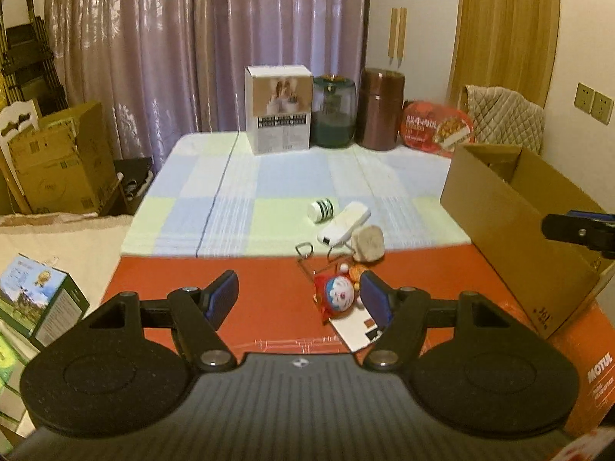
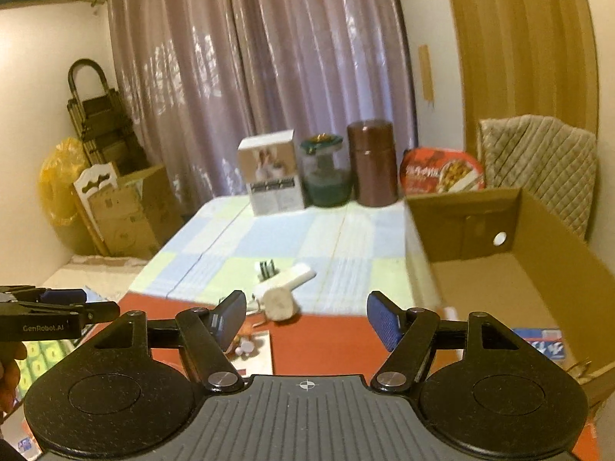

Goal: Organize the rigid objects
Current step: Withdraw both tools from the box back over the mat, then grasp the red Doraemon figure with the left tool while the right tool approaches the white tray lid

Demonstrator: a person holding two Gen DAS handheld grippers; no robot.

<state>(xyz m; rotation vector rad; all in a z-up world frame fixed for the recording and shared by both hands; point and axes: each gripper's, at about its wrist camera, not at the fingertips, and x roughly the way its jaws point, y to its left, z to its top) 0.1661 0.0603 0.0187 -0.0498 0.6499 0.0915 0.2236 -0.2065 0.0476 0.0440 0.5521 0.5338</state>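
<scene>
The left gripper [image 1: 298,296] hangs over the red front strip of the table [image 1: 184,288] with its 2 blue pads apart and nothing between them, its right pad just beside a carded Doraemon toy [image 1: 338,294] near the table's front edge. The right gripper [image 2: 306,317] is likewise spread and empty, pads parted over the same red strip, just left of the open cardboard box [image 2: 538,238] at the table's right edge. Behind the toy, where the red strip meets the checked cloth [image 1: 238,184], lie a white plug-like adapter [image 1: 344,223], a green-striped white roll [image 1: 320,210], possibly tape, a beige lump [image 1: 369,244] and a wire clip [image 1: 305,253].
</scene>
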